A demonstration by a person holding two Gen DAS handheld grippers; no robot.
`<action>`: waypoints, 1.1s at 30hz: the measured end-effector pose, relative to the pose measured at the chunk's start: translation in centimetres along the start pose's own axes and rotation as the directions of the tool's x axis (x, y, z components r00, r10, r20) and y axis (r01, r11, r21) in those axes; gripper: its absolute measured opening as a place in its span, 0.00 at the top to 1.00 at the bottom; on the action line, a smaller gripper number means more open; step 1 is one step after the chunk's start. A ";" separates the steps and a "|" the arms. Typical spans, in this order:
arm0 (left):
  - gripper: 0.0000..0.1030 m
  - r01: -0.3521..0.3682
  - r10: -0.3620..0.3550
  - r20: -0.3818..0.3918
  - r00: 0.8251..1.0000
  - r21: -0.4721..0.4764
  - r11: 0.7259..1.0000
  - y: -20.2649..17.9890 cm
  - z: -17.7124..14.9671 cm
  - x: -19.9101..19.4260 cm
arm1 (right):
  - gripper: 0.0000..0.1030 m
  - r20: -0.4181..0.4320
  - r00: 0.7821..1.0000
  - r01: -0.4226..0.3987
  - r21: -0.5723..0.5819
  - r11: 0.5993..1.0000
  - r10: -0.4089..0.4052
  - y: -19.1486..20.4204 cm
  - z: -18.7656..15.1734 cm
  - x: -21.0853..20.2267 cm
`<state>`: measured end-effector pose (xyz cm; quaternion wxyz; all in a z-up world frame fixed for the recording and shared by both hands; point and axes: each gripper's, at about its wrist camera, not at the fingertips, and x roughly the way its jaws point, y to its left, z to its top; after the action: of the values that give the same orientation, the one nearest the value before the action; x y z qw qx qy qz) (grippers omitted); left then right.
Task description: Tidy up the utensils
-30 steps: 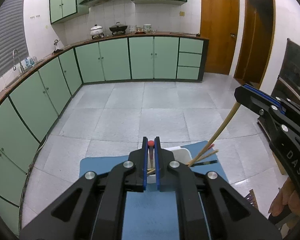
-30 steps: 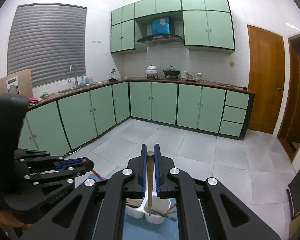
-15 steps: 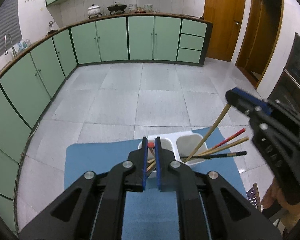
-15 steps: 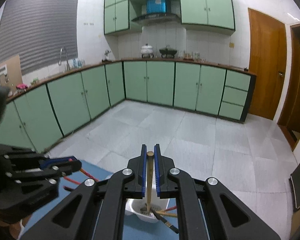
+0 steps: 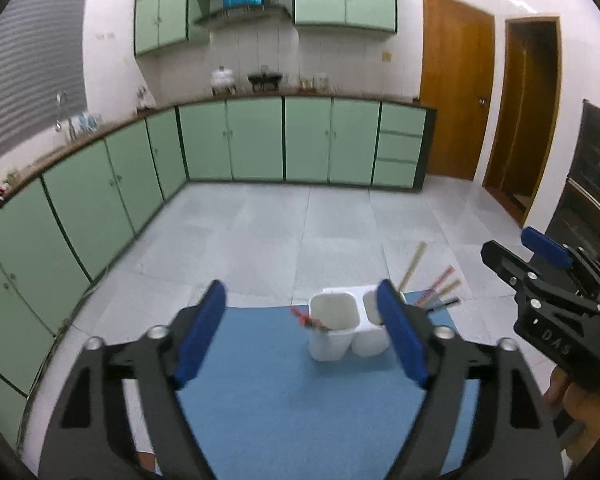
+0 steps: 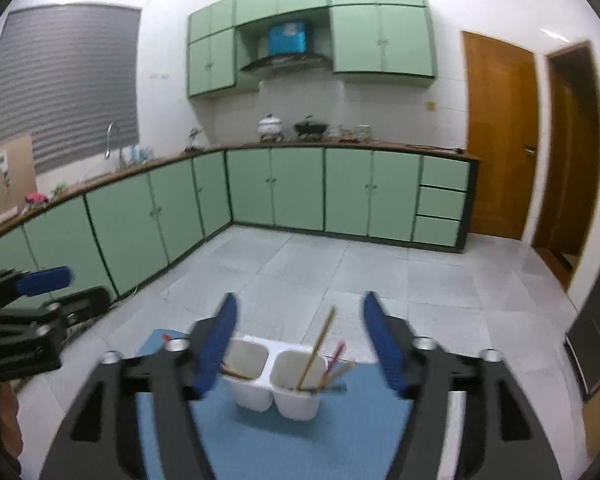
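Both grippers are hovering with jaws spread wide, holding nothing.

The left gripper (image 5: 300, 326) and right gripper (image 6: 300, 338) are facing the white two-cup holder (image 6: 276, 384) standing on the blue mat (image 5: 284, 392). Chopsticks (image 6: 315, 350) are leaning in the right cup, long axes tilting up and rightward; a red-tipped pair (image 5: 305, 319) is lying low in the left cup, tips pointing left. They are likely light, stiff and smooth: gripping mid-shaft, across the axis, is advisable.
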<state>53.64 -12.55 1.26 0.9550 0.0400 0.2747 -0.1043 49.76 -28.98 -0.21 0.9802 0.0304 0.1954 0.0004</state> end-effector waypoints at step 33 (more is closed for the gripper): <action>0.07 -0.064 0.061 -0.091 0.994 -0.032 0.997 -2.8 -27.5 -23.0 | 0.06 -0.153 0.984 0.095 0.044 0.995 -0.087 3.7 -22.4 -28.3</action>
<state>19.75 -7.57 -9.83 0.9450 0.0365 0.3180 -0.0677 15.08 -24.35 -9.79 0.9605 0.0464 0.2703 -0.0469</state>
